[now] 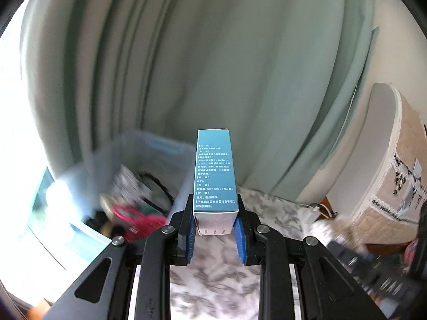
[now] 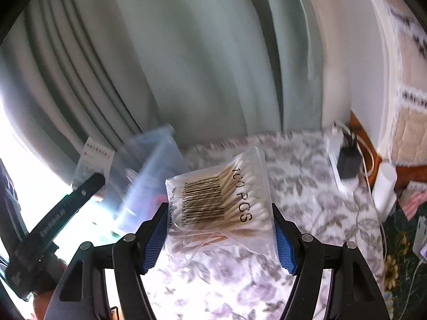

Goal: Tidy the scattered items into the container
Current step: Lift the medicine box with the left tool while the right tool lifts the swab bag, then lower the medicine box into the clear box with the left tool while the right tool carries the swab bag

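We see left gripper (image 1: pixel 215 236) clamping tall teal cardboard box (image 1: pixel 215 170), long axis pointing away | right gripper (image 2: pixel 221 236) grasping clear cotton-swab bag (image 2: pixel 218 202) | translucent plastic container (image 1: pixel 149 154) ahead-left.

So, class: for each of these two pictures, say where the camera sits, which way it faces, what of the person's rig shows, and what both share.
Left wrist: on the left hand-held gripper, facing forward and downward at its blue box.
Right wrist: on the right hand-held gripper, facing forward over its bag of cotton swabs; the left hand-held gripper shows at left.
Shared: clear container, green curtain, floral cloth.
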Motion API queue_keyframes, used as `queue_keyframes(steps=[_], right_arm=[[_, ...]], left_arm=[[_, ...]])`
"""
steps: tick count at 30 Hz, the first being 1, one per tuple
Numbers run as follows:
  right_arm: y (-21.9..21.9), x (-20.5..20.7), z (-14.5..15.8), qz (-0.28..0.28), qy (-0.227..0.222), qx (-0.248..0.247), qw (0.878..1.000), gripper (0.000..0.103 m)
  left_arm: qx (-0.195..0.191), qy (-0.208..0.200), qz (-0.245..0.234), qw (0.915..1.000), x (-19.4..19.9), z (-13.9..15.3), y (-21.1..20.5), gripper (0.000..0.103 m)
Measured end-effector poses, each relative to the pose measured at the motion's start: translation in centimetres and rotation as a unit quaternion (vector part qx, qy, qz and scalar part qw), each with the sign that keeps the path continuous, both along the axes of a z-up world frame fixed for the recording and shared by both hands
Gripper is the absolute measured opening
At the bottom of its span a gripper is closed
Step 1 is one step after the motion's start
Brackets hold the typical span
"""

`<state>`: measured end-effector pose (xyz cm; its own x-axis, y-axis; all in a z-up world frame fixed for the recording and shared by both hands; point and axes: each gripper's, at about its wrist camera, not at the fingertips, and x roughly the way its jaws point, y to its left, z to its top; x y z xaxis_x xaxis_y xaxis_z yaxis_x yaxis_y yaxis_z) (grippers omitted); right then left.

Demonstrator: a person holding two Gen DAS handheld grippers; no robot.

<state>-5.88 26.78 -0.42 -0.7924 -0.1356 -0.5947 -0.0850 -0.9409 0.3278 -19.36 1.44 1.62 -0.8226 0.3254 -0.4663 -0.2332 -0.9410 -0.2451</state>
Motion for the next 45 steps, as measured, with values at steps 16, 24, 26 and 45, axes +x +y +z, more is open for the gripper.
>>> queue_keyframes(steps=[16,24,26,45], right_arm=[[-10.1,-2.4,7.9,0.086,0.094,0.023,0.992,0.073],[-15.7,-5.9,4.3,0.139,0.039,0.042,0.989,0.073],[-16.7,-6.8,3.2,0.146,0.026,0.046,0.988,0.073],[-17.3,-10.2,-5.4,0.171,-0.032,0.105,0.979,0.073]], left_arm=[[0.033,0.038,0.082,0.9953,0.7,2.6,-12.8,0.026],[0.042,0.014,0.073,0.9963,-1.0,0.1,-14.3,0.026],[0.046,0.001,0.069,0.9965,-1.7,-0.9,-14.5,0.026],[0.037,-0.075,0.037,0.9958,-8.3,-7.2,-13.2,0.026]])
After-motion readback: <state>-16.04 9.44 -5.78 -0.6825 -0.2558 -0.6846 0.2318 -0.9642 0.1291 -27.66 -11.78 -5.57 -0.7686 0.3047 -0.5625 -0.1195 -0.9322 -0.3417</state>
